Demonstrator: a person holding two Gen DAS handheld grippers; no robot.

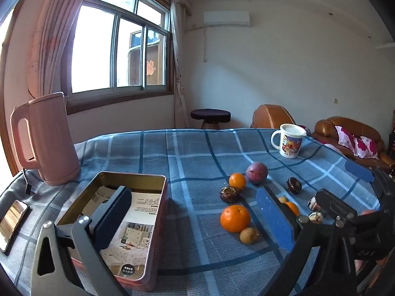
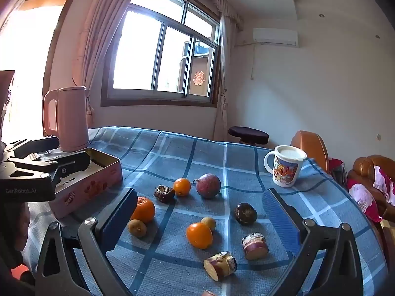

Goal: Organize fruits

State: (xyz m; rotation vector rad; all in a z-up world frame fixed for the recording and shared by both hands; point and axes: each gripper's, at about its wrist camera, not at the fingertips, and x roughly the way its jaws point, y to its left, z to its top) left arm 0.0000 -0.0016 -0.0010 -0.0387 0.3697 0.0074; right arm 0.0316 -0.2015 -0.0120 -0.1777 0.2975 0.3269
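Note:
Several fruits lie loose on the blue checked cloth (image 2: 172,153). Among them are three oranges (image 2: 199,235) (image 2: 144,209) (image 2: 182,186), a purple-red round fruit (image 2: 208,185), two dark fruits (image 2: 245,213) (image 2: 164,192), two small brown ones (image 2: 137,227) and two cut stubs (image 2: 255,245). An open pink tin (image 1: 158,246), lined with a printed sheet, stands at the left. My left gripper (image 1: 195,222) is open and holds nothing, its left finger above the tin. Open too, my right gripper (image 2: 200,212) hovers over the fruits with nothing gripped.
A pink kettle (image 1: 47,140) stands behind the tin, and a phone (image 1: 12,222) lies at the table's left edge. A printed mug (image 2: 284,167) sits at the far right. Brown sofas (image 1: 345,133) and a dark stool (image 1: 209,116) stand beyond the table.

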